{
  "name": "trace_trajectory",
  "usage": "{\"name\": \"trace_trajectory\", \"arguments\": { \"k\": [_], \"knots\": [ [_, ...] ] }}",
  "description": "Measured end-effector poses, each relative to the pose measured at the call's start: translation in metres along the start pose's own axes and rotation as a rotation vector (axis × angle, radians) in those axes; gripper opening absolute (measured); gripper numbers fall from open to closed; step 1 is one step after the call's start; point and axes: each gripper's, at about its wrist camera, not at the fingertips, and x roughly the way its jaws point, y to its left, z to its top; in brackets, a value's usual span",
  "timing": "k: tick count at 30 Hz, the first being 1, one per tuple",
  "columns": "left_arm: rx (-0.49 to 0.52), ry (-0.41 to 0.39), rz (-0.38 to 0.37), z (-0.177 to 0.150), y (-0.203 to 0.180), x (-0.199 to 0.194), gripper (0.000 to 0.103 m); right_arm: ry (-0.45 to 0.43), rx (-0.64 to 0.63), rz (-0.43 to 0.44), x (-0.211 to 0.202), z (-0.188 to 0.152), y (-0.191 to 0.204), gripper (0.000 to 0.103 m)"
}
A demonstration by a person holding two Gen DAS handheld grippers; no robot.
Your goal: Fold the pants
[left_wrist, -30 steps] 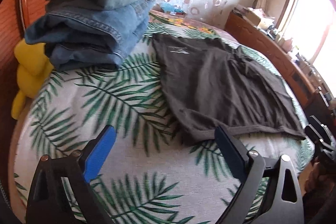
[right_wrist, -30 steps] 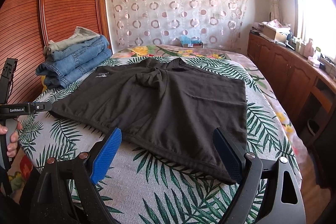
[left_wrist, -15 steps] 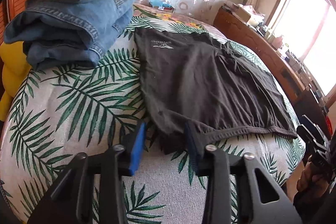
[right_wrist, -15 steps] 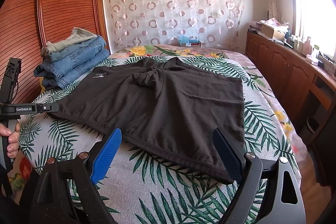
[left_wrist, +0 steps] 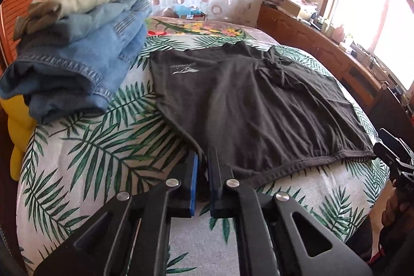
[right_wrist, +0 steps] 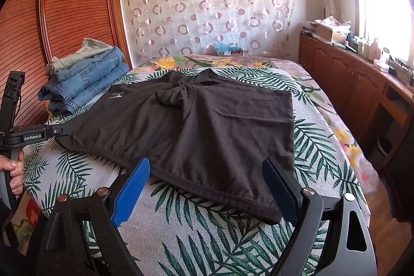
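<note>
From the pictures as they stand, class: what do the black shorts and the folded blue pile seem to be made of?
Black shorts: probably soft knit jersey, matte, with fine wrinkles and limp drape.
Folded blue pile: denim, faded, with thick stitched seams.

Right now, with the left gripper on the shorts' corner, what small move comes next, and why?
Probably close the right gripper on the near right corner of the shorts. The left gripper is shut on its corner; the right one is open and holds nothing.
</note>
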Motion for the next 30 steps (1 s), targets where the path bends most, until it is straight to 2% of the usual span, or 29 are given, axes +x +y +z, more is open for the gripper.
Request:
{"name": "trace_trajectory", "arguments": {
  "k": [14,30],
  "knots": [
    [0.150,-0.037,-0.083,0.035,-0.067,0.002,0.003,-0.007,0.036,-0.037,-0.008,-0.001,-0.016,0.090],
    [0.322,-0.055,-0.256,0.070,-0.174,-0.005,0.002,-0.032,0.091,-0.113,-0.024,-0.007,-0.041,0.090]
  ]
}}
